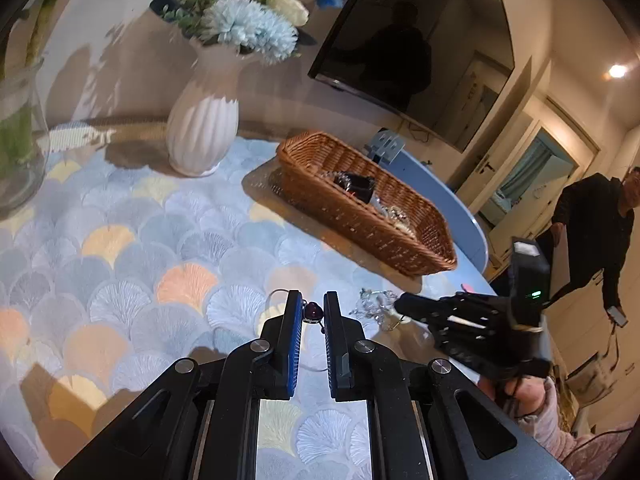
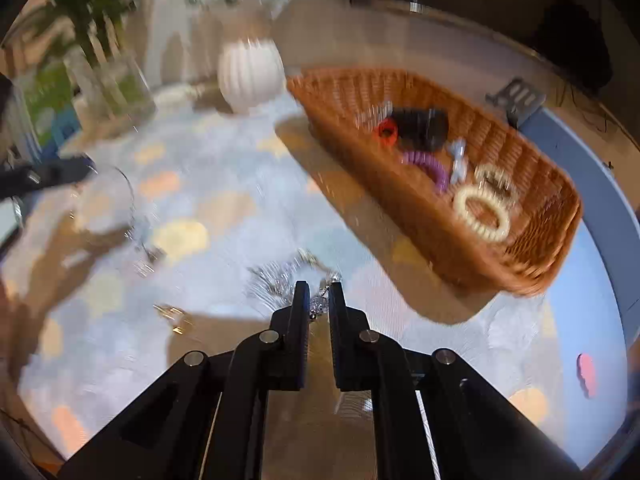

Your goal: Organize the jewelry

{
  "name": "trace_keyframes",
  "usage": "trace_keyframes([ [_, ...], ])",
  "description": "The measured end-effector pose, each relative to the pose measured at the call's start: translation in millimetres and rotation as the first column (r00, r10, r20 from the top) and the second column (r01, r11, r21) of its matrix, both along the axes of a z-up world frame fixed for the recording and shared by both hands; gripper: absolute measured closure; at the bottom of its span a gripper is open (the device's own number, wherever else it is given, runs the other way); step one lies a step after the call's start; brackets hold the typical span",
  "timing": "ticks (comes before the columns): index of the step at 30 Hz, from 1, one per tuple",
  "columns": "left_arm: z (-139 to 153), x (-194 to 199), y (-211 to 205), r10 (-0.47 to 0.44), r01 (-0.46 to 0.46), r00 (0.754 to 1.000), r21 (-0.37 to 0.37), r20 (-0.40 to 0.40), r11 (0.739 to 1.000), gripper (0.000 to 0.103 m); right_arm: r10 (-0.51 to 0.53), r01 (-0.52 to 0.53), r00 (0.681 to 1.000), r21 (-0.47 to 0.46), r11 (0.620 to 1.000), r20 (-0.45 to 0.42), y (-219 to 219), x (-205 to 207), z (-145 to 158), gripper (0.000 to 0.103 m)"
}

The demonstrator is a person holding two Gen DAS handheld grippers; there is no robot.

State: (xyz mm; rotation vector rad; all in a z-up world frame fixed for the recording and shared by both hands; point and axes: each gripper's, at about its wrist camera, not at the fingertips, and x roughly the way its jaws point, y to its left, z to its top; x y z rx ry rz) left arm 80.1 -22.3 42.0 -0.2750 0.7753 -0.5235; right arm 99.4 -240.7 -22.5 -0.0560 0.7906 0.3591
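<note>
The left gripper [image 1: 311,312] pinches a dark heart pendant [image 1: 313,313] just above the scalloped mat [image 1: 120,248], while the right gripper [image 2: 319,300] clamps a sparkly silver piece [image 2: 319,304] near the wicker basket [image 2: 532,236] holding hair ties [image 2: 482,216].

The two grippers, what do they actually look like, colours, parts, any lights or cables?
The left gripper is black, with angular linkage arms, silver pivot bolts and blue ribbed pads inside its fingers. The right gripper has the same black frame and silver bolts. Seen from the left wrist, its boxy rear body shows a green light.
</note>
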Motion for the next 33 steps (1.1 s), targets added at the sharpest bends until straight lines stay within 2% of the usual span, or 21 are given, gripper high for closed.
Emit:
trace_keyframes([
  [4, 7, 1, 1, 0.000, 0.000, 1.000, -0.001, 0.016, 1.000, 0.092, 0.016, -0.019, 0.999, 0.062, 0.998, 0.045, -8, -7, 29, 0.092],
  [14, 24, 14, -15, -0.043, 0.041, 0.998, 0.065, 0.042, 0.997, 0.092, 0.007, -0.013, 0.998, 0.116, 0.993, 0.056, -30, -19, 66, 0.092],
  [21, 49, 36, -34, -0.064, 0.057, 0.995, 0.086, 0.074, 0.995, 0.092, -0.021, 0.004, 0.992, 0.129, 0.992, 0.127, -47, -18, 108, 0.092],
  [28, 76, 73, -62, -0.088, 0.076, 0.991, 0.111, 0.104, 0.991, 0.092, -0.087, 0.064, 0.980, 0.130, 0.989, 0.178, -71, 13, 137, 0.092],
  [33, 89, 110, -91, -0.121, 0.103, 0.985, 0.141, 0.127, 0.985, 0.092, -0.132, 0.111, 0.979, 0.136, 0.984, 0.153, -90, 64, 141, 0.092],
])
